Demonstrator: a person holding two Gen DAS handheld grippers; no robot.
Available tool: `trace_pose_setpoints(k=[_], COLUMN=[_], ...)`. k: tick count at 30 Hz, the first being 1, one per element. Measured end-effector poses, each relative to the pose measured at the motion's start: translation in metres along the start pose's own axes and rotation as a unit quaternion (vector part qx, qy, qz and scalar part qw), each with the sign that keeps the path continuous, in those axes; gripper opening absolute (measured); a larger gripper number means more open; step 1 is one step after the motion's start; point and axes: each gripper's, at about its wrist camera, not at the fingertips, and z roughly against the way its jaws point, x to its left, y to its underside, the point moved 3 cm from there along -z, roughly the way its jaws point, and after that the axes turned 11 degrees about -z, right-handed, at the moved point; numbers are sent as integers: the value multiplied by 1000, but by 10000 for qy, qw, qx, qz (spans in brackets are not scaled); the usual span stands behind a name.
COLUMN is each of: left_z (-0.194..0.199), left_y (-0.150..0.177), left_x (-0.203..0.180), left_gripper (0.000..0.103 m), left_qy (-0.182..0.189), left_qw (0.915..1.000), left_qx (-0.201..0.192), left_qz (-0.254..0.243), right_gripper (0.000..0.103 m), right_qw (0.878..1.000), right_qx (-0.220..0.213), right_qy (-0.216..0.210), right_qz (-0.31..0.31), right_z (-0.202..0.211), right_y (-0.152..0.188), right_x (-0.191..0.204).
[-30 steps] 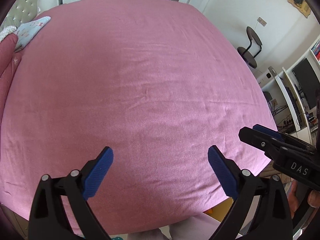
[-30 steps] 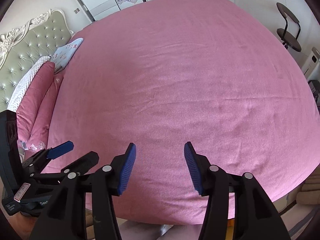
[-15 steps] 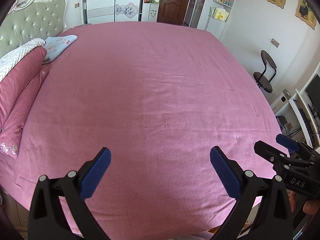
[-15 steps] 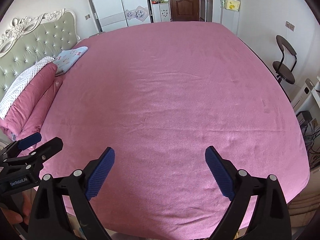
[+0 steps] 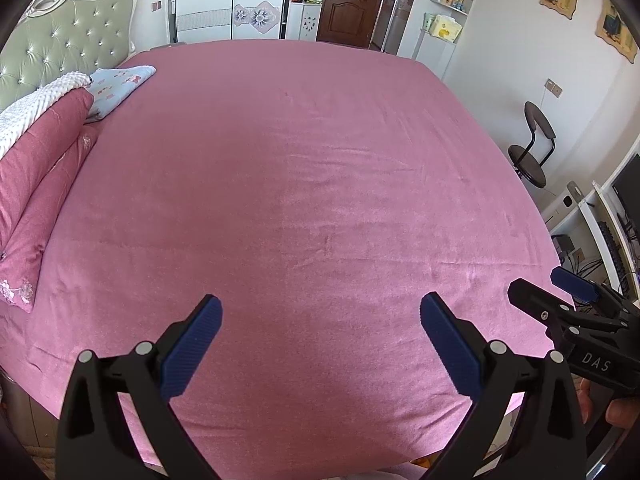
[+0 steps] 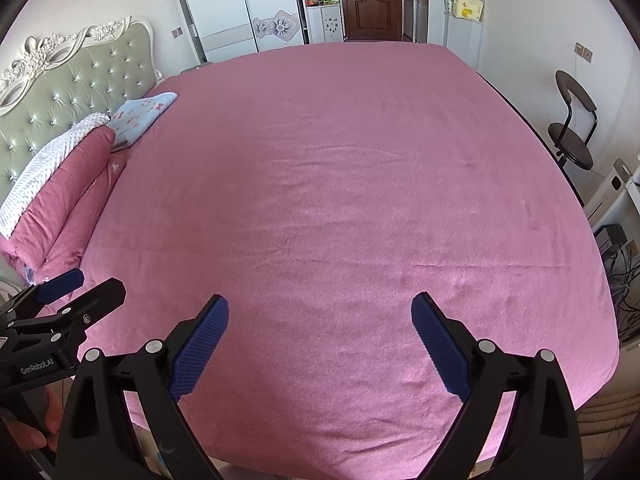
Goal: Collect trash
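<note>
I hold the left gripper (image 5: 320, 334) and right gripper (image 6: 320, 334) spread wide, empty, above the pink bedsheet (image 5: 304, 184). No trash is visible; pillows (image 5: 36, 168) lie at 9 o'clock. Risk: closing blindly could snag the sheet fabric.

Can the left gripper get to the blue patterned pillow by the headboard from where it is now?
Probably not without moving in: the left gripper hangs open over the near edge of the pink bedspread, and the blue patterned pillow lies far across it. Nothing blocks the path.

Pink bedspread (image 5: 304, 184); tufted headboard (image 5: 60, 52); pillows (image 6: 68, 180); brown door (image 6: 374, 0); chair (image 5: 534, 148)
</note>
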Motion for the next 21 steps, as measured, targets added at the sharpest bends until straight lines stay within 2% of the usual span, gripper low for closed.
trace_pose_setpoints(k=[8, 21], left_z=[-2, -2], left_y=[-4, -8], left_x=[-1, -1], left_gripper=[99, 99], left_qy=[-196, -245], left_qw=[9998, 9996], left_qx=[61, 8], left_qz=[-50, -141], right_gripper=[89, 89], right_qw=[10000, 9998], right_qx=[69, 103], right_qy=[8, 31], right_qz=[-57, -138], right_z=[-4, -8], right_y=[0, 0], right_x=[-3, -7])
